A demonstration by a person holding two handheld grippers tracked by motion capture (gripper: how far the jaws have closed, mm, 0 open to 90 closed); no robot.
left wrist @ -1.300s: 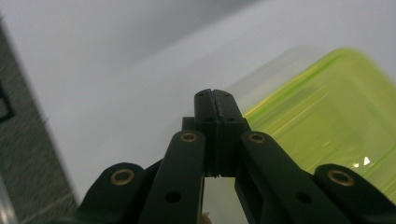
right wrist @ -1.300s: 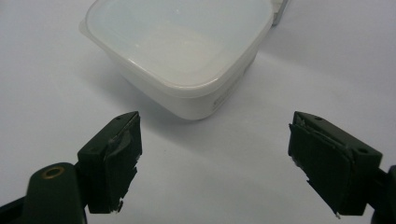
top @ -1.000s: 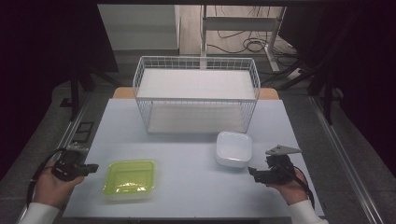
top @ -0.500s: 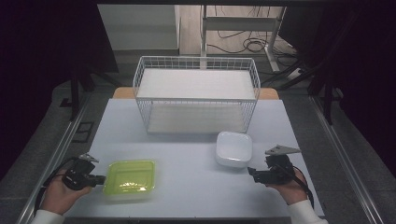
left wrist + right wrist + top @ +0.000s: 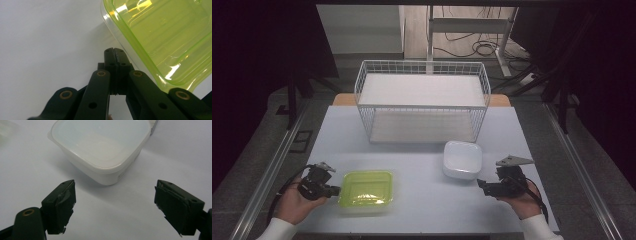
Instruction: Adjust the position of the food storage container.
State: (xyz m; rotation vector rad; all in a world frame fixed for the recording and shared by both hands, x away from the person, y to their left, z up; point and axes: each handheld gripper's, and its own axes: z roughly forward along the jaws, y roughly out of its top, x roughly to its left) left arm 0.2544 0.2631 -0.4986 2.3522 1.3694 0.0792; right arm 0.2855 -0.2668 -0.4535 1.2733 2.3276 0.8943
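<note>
The table (image 5: pixel 422 200) is the biggest thing here, pale and flat, and every place below is given from the wire basket (image 5: pixel 422 100) that stands at its far middle. That basket is tall and white, open at the top, probably there to receive the smaller containers.

In front of the basket and toward its left corner lies the green tray (image 5: pixel 366 188), shallow and see-through, flat on the table near the person's edge. In front of the basket's right corner, closer to it than the tray is, sits the white tub (image 5: pixel 462 159), squat and upright with its opening up.

The left gripper (image 5: pixel 332 190) sits in front of the basket's left side, just beside the tray's left rim. In the left gripper view its jaws are pressed together with nothing between them, the tips (image 5: pixel 115 53) right next to the tray's edge (image 5: pixel 130 47); whether they touch it I cannot tell. Closed like that, it looks set to nudge or steady the tray rather than pick it up.

The right gripper (image 5: pixel 484 186) waits in front of the basket's right side, near the tub but apart from it. Its jaws stand wide, and the tub (image 5: pixel 100 147) lies ahead of the gap, so a grasp on its rim seems the likely aim.
</note>
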